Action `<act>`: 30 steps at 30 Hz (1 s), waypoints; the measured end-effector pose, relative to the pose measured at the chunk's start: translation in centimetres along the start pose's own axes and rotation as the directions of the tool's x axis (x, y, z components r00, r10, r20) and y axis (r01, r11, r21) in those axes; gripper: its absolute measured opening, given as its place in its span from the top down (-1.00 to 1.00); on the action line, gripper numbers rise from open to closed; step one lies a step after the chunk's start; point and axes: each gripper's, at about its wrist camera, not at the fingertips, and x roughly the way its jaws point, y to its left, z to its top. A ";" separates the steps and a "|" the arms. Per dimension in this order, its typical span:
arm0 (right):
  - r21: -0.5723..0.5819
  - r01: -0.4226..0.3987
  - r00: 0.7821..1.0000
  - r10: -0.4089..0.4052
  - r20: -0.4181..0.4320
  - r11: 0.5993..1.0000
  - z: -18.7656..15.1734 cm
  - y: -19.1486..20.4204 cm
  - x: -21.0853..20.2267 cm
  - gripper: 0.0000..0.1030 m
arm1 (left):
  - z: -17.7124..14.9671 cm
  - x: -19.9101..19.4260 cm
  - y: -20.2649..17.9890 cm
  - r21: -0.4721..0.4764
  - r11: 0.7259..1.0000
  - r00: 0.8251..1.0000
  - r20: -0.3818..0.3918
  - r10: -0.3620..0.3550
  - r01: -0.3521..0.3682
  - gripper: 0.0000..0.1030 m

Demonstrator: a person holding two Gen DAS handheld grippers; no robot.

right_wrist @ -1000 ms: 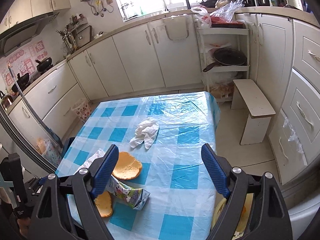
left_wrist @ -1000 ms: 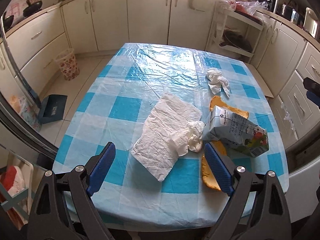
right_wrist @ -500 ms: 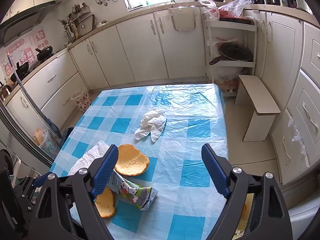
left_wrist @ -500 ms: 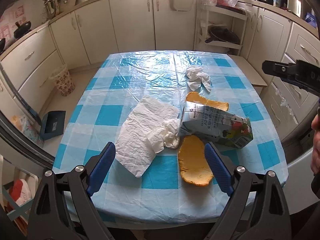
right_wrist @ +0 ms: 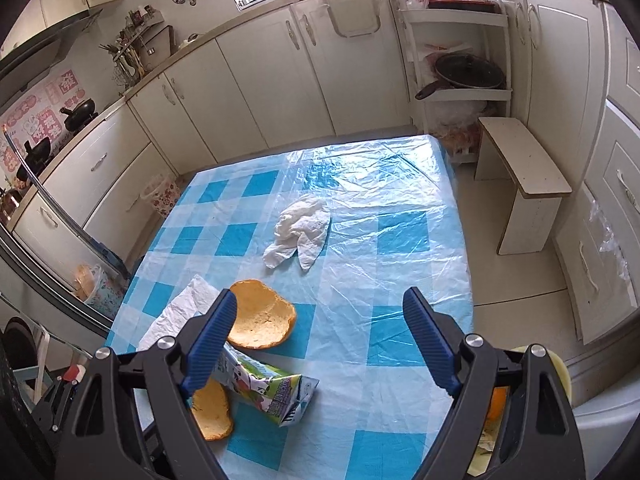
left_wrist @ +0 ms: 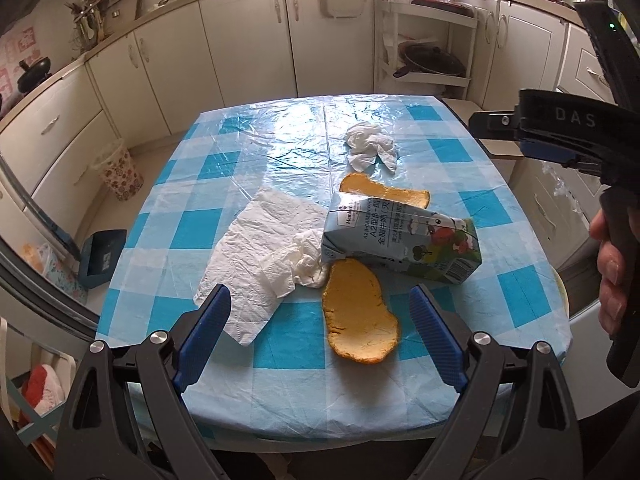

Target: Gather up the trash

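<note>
On the blue-checked table lie a milk carton on its side, two orange peel pieces, a flat white paper towel, a crumpled tissue beside the carton, and another crumpled tissue farther back. My left gripper is open and empty above the near edge. My right gripper is open and empty above the table's right side, over the carton, the far peel and the far tissue.
A patterned waste basket and a blue dustpan stand on the floor at the left. A white stool is at the right. A bin with trash shows at the right view's bottom edge. Cabinets surround the table.
Both grippers have swung, so the table sits more centred in each view. The right gripper has come into the left wrist view at the right. The trash has not moved.
</note>
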 end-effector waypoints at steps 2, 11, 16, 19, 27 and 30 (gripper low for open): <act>0.018 -0.007 1.000 0.008 -0.012 1.000 0.0 -0.2 0.3 -0.59 | -0.2 -0.4 -0.6 0.006 1.000 1.000 0.010 0.005 -0.005 -0.69; 0.039 -0.023 0.998 0.025 -0.056 0.999 -0.4 -0.8 1.2 -0.59 | -1.5 -1.5 -1.9 0.024 0.998 0.998 0.031 0.049 -0.050 -0.70; 0.050 -0.029 0.996 0.033 -0.077 0.998 -0.6 -1.1 1.8 -0.58 | -2.2 -1.3 -1.8 0.023 0.997 0.997 0.020 0.072 -0.072 -0.70; 0.047 -0.033 0.996 0.037 -0.087 0.998 -0.7 -1.0 2.2 -0.58 | -2.4 -1.1 -1.9 0.021 0.997 0.997 0.015 0.073 -0.073 -0.70; 0.042 -0.039 0.994 0.043 -0.103 0.998 -0.8 -1.0 2.8 -0.59 | -2.5 -1.0 -2.6 0.044 0.997 0.997 0.017 0.069 -0.070 -0.71; 0.036 -0.039 0.993 0.042 -0.106 0.999 -0.8 -0.8 2.9 -0.58 | -2.5 -1.0 -2.5 0.043 0.997 0.998 0.017 0.067 -0.068 -0.71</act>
